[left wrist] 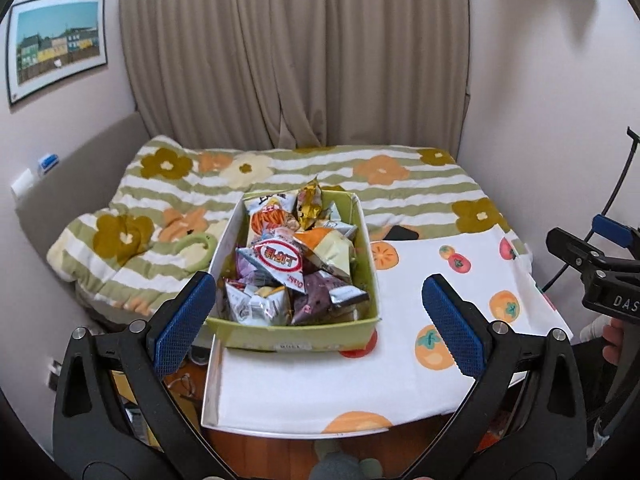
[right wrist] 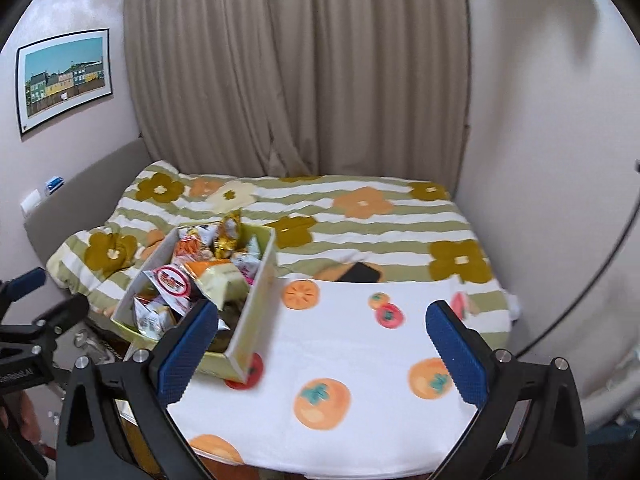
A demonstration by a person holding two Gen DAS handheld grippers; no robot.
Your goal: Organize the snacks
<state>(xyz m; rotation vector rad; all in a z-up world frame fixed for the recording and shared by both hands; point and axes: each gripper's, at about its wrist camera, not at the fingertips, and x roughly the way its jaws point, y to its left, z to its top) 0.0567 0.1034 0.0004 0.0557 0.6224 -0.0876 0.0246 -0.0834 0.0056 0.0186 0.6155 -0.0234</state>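
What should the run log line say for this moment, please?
left gripper: open, empty | right gripper: open, empty | green box: full of snack packets, on fruit-print cloth | no packet taken out yet

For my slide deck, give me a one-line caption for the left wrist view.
Open left gripper faces a green box heaped with snack packets on a fruit-print cloth beside the bed.

Snack box (left wrist: 294,336): yellow-green outside, white inside walls. Packets in it: red-and-white oval label (left wrist: 281,260), gold foil (left wrist: 310,202), purple (left wrist: 316,300), orange-and-cream (left wrist: 330,246). Tablecloth (right wrist: 360,360): white, orange persimmon and red tomato prints. Blanket (left wrist: 400,188): green-white stripes with olive, orange, cream flowers. Curtain (left wrist: 296,52): plain beige. Gripper pads (left wrist: 184,320): blue on black arms. Phone (right wrist: 360,273): black.
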